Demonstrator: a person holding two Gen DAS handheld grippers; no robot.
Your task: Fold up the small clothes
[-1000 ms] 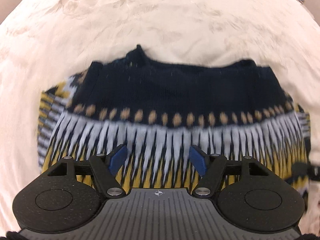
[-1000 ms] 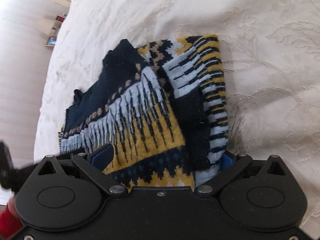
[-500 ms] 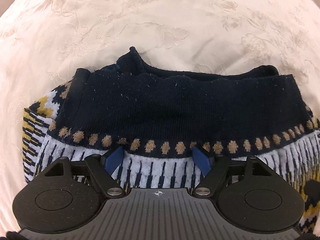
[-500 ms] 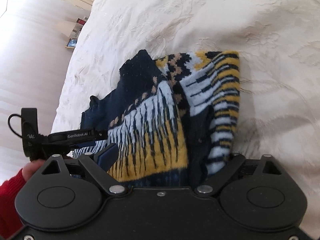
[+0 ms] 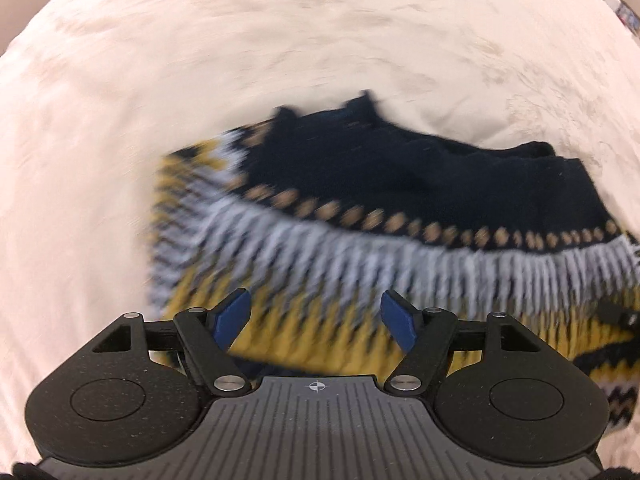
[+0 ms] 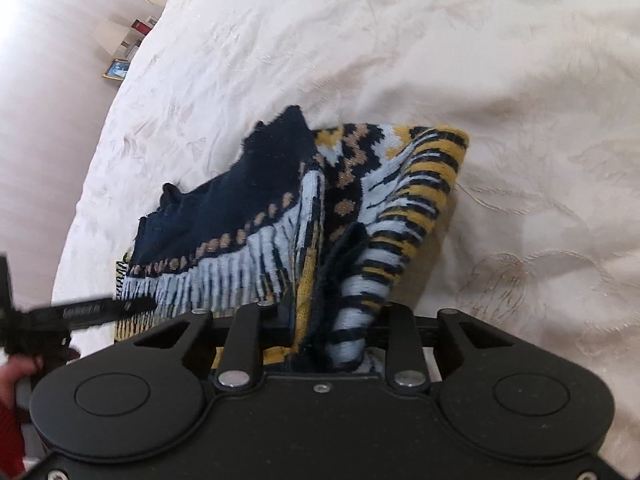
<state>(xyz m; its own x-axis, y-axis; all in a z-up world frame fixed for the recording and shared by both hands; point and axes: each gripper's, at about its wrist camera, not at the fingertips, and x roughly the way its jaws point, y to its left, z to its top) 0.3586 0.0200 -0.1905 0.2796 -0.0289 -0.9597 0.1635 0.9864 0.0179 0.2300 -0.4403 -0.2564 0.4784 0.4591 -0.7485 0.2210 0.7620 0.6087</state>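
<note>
A small knitted sweater [image 5: 400, 184] in navy, white and yellow lies folded on a cream bedspread [image 5: 200, 60]. My left gripper [image 5: 316, 316] hovers over its yellow band. Its blue pads [image 5: 234, 314] stand apart and are closing, and nothing is pinched between them. In the right wrist view the sweater [image 6: 224, 208] is bunched upward at its near edge. My right gripper [image 6: 328, 320] is closing on that bunch, with the fabric squeezed between its fingers. The left gripper's finger [image 6: 100, 310] reaches in from the left over the sweater's striped edge.
The embroidered bedspread [image 6: 400, 40] spreads out all around the sweater. Its left edge drops off toward a pale floor, with a framed picture [image 6: 116, 69] and light furniture beyond. A person's hand and red sleeve [image 6: 12, 380] show at the lower left.
My right gripper's jaws have come together on the sweater's near edge, gathering and lifting it. My left gripper has slid sideways over the sweater toward its left end, and its view is blurred.
</note>
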